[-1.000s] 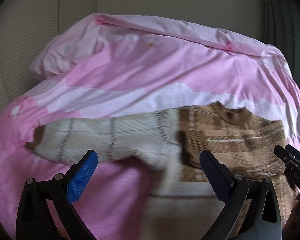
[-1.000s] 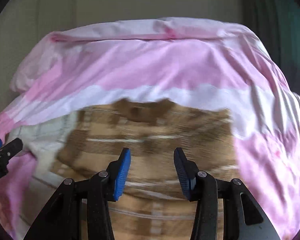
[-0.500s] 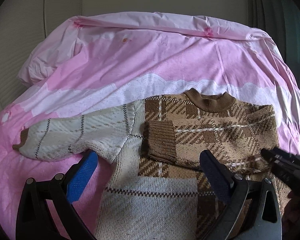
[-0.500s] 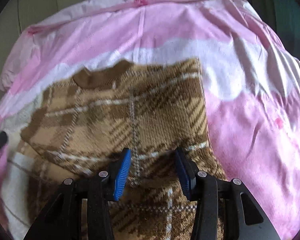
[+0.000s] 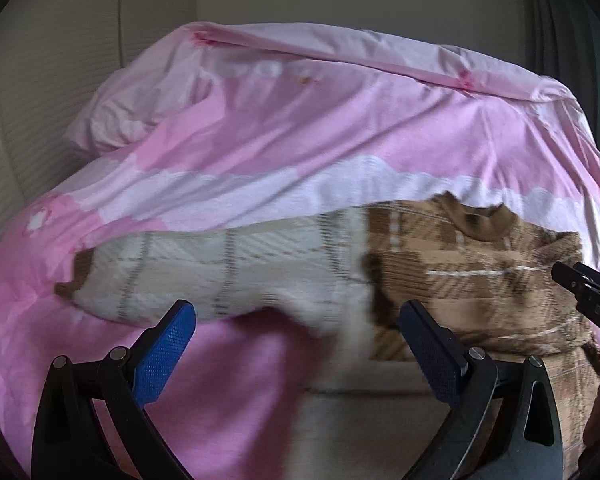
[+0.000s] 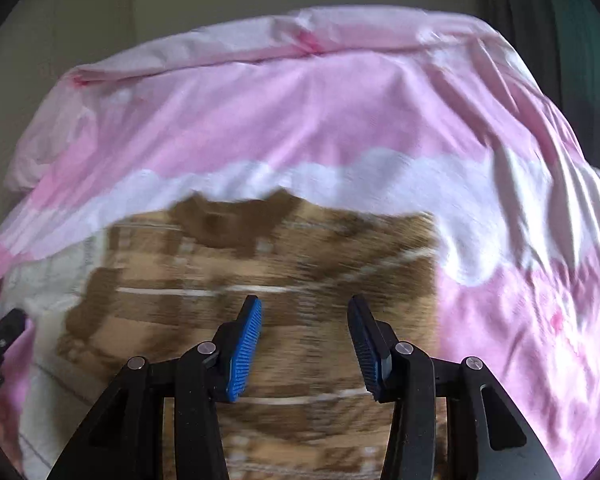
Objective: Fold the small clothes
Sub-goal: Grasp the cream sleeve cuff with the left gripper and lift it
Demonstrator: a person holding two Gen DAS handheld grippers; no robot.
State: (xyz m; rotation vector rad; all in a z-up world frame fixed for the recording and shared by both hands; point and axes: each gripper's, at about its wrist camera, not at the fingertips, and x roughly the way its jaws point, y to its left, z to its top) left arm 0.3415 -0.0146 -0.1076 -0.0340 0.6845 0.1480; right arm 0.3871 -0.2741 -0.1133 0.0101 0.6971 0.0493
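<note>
Left view: my left gripper (image 5: 296, 336) was open, nothing in it; brown-and-cream sweater (image 5: 452, 276) lay on pink bedcover (image 5: 300, 128); small print on right gripper (image 5: 588, 300) too blurry | Right view: right gripper (image 6: 304, 320) partly open, empty, above sweater (image 6: 260, 264).

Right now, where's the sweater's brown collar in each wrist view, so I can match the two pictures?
Left wrist view: the collar sits right of centre, at the sweater's top edge, above the right tool entering from the right.
Right wrist view: the collar sits left of centre, at the sweater's top edge.
Shared landmark: the white scalloped band of the pink bedding, just beyond the collar.
</note>
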